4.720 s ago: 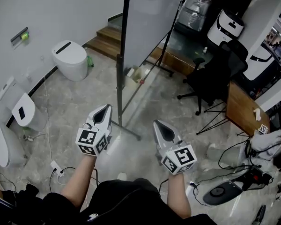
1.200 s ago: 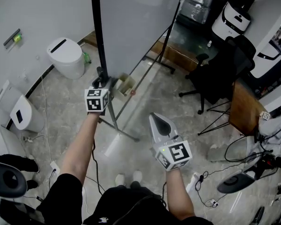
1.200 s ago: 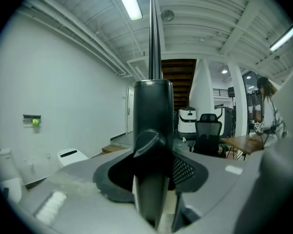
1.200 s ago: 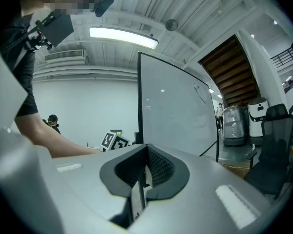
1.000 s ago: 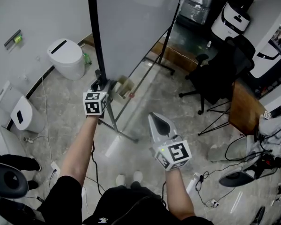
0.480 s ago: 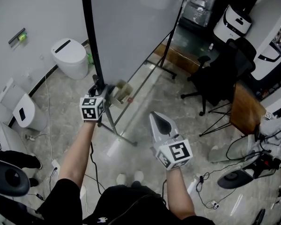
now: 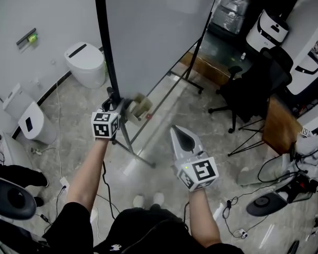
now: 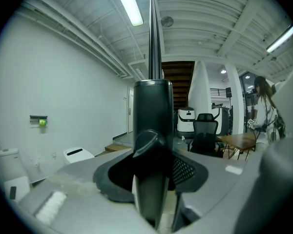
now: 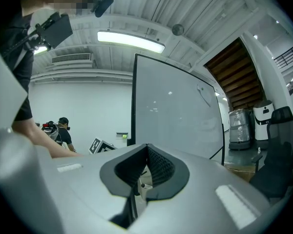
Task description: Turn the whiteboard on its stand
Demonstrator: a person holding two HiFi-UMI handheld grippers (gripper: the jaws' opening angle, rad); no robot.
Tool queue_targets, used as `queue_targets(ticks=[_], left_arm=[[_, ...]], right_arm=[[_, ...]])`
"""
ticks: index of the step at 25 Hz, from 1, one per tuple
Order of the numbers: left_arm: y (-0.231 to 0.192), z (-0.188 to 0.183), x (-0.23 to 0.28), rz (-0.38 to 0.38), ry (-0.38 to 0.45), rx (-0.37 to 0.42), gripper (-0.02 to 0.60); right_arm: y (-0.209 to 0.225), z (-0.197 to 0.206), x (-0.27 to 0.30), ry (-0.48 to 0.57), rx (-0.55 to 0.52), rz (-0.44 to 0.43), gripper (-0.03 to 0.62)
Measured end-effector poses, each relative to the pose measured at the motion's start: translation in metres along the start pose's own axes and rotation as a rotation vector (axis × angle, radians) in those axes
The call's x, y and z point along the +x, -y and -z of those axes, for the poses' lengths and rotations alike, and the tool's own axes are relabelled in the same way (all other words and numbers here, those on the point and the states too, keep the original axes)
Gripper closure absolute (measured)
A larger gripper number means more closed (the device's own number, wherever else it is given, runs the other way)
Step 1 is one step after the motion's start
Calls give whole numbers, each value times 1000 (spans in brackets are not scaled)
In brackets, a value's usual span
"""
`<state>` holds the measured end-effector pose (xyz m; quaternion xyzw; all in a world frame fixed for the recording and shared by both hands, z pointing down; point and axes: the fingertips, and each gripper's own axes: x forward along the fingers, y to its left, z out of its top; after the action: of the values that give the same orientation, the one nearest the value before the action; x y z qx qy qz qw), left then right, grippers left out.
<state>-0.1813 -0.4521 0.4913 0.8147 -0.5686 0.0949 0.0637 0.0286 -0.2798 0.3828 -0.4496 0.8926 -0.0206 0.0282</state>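
The whiteboard stands upright on its stand, its pale face filling the upper middle of the head view. Its black side frame runs down the left edge. My left gripper is shut on that black frame low down. In the left gripper view the black post fills the gap between the jaws of the left gripper. My right gripper hangs below and right of the board, shut and holding nothing. The right gripper view shows the whiteboard beyond the right gripper.
The stand's metal foot lies on the stone floor by my feet. White toilets stand along the left wall. A black office chair, a wooden desk and floor cables crowd the right. A person stands in the distance.
Since the earliest frame my left gripper rose to the black frame and closed on it, and the board's face has swung wider toward me. The right gripper has barely moved.
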Motion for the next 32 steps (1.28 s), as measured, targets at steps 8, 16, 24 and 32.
queue_targets(ticks=[8,16,24,32], left_arm=[[-1,2,-6,3,-2,8,394],[-2,2,-6,-8,-8,29,382],[-2,-3,-27,-34,11,34,337],[9,-28,-59,-34,79,43,366]], right_arm=[[-3,-3,-7,4,-8,7,585],[-6,-7,-12,15,-16,12,585],[-15,-13,-19,33,-24,-5,585],[-25,-21,-23,58,-32,-23,585]])
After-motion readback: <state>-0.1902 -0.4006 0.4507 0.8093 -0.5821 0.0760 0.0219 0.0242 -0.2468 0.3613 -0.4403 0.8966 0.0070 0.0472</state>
